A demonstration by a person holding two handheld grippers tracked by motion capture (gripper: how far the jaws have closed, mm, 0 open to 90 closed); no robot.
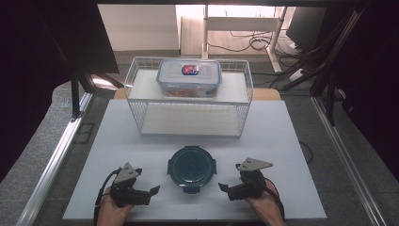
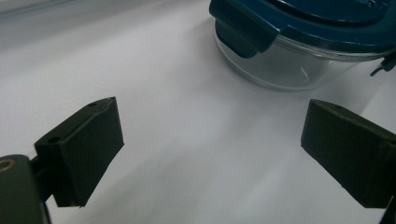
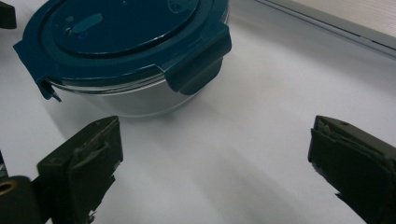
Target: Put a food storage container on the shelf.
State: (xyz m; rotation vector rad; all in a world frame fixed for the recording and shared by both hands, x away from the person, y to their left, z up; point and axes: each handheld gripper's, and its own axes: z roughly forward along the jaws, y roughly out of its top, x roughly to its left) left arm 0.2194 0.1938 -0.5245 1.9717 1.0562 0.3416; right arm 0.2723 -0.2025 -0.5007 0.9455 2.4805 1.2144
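A round glass container [image 1: 192, 168] with a dark teal clip-on lid stands on the white mat near the front edge. My left gripper [image 1: 151, 195] rests on the mat just left of it, jaws pointing toward it. In the left gripper view the gripper [image 2: 210, 154] is open with bare mat between the jaws, and the container [image 2: 299, 42] sits ahead at upper right. My right gripper [image 1: 225, 192] lies to the container's right, also open. In the right gripper view the gripper [image 3: 215, 168] holds nothing, and the container [image 3: 126, 51] is ahead at upper left.
A white wire rack [image 1: 188, 117] stands at the back of the white mat [image 1: 282, 141]. On its upper shelf sits a clear rectangular box [image 1: 189, 77] with a clip lid and a red and blue label. Metal rails run along both sides of the table.
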